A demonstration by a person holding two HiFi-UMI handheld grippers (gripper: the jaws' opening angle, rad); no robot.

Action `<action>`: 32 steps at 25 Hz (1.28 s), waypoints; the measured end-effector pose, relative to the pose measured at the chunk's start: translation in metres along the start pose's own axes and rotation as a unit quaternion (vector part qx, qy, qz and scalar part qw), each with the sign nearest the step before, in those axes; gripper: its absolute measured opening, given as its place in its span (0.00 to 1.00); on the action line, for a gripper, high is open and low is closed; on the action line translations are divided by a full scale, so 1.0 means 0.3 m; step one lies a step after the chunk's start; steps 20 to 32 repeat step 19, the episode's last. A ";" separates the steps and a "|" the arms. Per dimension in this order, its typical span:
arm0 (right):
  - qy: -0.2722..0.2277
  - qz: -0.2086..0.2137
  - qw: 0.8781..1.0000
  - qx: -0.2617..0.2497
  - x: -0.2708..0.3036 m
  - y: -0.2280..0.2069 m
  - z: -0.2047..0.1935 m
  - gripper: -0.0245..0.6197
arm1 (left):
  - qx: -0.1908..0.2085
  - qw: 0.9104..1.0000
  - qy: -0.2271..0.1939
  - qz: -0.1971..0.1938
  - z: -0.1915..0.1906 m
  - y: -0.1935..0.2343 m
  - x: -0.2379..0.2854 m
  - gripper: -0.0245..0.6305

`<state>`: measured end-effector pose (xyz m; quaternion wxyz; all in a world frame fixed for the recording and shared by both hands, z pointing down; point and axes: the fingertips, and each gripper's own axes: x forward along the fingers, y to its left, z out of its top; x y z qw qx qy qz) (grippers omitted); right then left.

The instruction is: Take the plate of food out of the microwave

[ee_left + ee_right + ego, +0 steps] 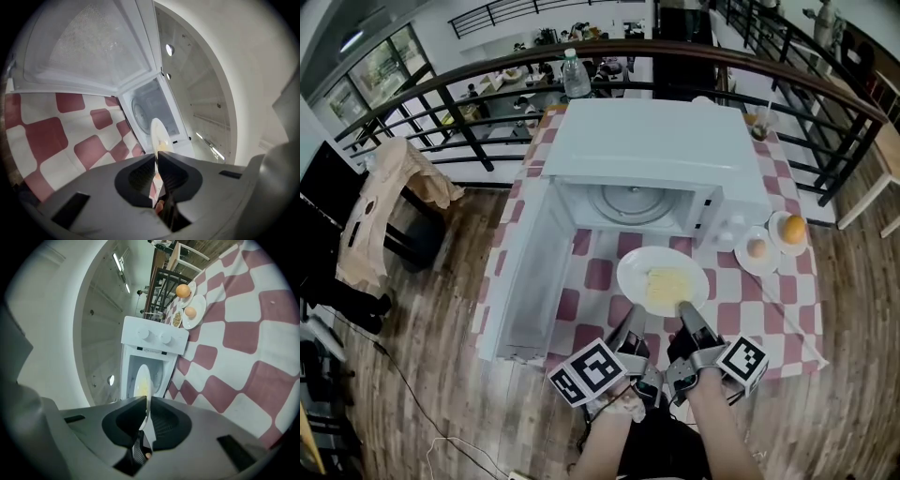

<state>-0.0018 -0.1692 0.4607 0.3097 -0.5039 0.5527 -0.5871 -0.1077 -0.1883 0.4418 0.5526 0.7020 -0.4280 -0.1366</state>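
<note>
Left gripper [633, 321]: jaws nearly closed, pinching rim of plate of food [663, 279] at its 7 o'clock | Right gripper [685, 309]: likewise clamped, at 5 o'clock | Plate: over checked tablecloth [787, 309], outside open microwave [647, 141] at 12 o'clock

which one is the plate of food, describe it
Find the white microwave, door open, on the checked cloth. Before its opening is the large plate of yellow food, held by the left gripper and right gripper, unlike the two small saucers beside it.
</note>
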 end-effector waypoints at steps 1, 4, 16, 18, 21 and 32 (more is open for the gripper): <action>0.000 0.002 1.000 -0.001 -0.005 0.005 -0.001 0.10 | 0.001 1.000 -0.001 -0.001 -0.001 -0.005 -0.006 0.10; 0.000 0.007 1.000 -0.001 -0.021 0.014 -0.006 0.10 | 0.002 1.000 -0.004 -0.003 -0.008 -0.014 -0.022 0.10; 0.000 0.008 1.000 -0.001 -0.044 0.022 -0.009 0.10 | 0.002 1.000 -0.006 -0.004 -0.018 -0.027 -0.042 0.10; 0.000 0.010 1.000 -0.003 -0.048 0.025 -0.010 0.10 | 0.001 1.000 -0.008 -0.005 -0.019 -0.030 -0.046 0.10; 0.001 0.010 1.000 -0.004 -0.050 0.026 -0.011 0.10 | -0.001 1.000 -0.008 -0.006 -0.020 -0.031 -0.048 0.10; 0.001 0.010 1.000 -0.004 -0.050 0.026 -0.011 0.10 | -0.001 1.000 -0.008 -0.006 -0.020 -0.031 -0.048 0.10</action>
